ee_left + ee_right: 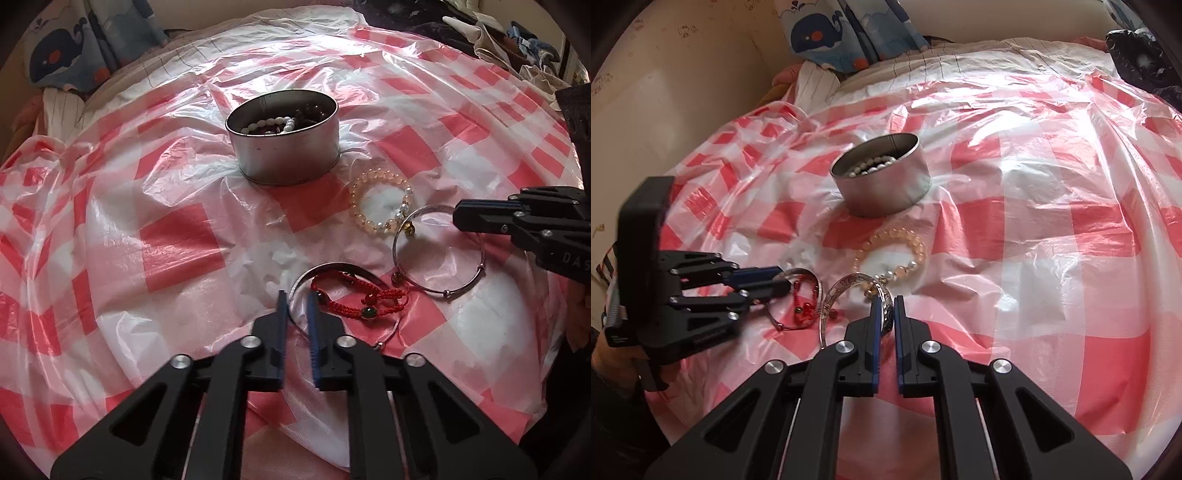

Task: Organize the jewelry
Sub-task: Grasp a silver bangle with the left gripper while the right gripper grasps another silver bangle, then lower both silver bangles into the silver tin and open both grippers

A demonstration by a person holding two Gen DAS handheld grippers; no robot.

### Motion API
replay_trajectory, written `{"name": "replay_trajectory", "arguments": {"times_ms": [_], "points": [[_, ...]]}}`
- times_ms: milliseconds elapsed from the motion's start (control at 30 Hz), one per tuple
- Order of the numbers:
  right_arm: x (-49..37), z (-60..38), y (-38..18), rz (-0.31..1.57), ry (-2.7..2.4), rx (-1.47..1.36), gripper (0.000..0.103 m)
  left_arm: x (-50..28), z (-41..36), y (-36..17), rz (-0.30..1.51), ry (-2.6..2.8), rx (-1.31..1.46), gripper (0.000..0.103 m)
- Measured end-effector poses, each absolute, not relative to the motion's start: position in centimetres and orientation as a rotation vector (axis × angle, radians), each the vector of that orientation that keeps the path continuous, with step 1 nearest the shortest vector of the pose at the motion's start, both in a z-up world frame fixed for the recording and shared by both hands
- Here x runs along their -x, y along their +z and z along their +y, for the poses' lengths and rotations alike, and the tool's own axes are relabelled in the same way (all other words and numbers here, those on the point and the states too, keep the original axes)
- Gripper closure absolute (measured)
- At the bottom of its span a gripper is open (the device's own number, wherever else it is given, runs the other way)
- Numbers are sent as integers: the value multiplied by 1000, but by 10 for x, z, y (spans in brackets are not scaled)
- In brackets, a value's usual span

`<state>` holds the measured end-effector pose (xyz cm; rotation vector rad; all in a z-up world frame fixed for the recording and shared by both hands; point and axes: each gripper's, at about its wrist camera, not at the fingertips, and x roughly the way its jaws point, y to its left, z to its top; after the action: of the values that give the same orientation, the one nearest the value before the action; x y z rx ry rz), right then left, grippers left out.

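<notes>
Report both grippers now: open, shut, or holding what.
Left gripper: closed on the rim of a silver bangle.
Right gripper: closed on an engraved silver bangle.

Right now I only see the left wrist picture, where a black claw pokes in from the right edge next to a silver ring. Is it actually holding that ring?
Observer: Yes. In the right wrist view, the right gripper is shut on the silver bangle, with the band pinched between its two pads.
Operator: Is it just a plain ring?
Observer: No. From that side the band is broad, and an engraved pattern runs along its face.
</notes>
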<state>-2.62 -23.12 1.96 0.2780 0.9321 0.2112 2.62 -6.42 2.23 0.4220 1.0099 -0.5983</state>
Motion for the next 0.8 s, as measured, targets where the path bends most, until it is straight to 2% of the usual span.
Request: {"name": "replay_trajectory", "arguments": {"times_ms": [67, 100, 200, 300, 333, 400, 533, 800], "points": [[23, -230, 12, 965, 195, -265, 90, -28, -60, 30, 994, -609, -389, 99], [24, -228, 9, 970, 195, -259, 80, -29, -58, 34, 984, -612, -377, 99], [22, -219, 5, 990, 186, -195, 76, -29, -56, 39, 974, -622, -355, 99], [23, -210, 4, 988, 174, -133, 78, -30, -58, 37, 980, -633, -345, 99], [23, -211, 4, 985, 181, -143, 87, -31, -57, 38, 983, -646, -322, 99], [23, -220, 7, 965, 205, -216, 92, -32, -53, 45, 980, -682, -251, 99], [28, -240, 24, 866, 275, -389, 95, -40, -42, 57, 970, -726, -90, 99], [33, -245, 46, 773, 249, -378, 95, -48, -47, 59, 958, -711, -41, 99]]}}
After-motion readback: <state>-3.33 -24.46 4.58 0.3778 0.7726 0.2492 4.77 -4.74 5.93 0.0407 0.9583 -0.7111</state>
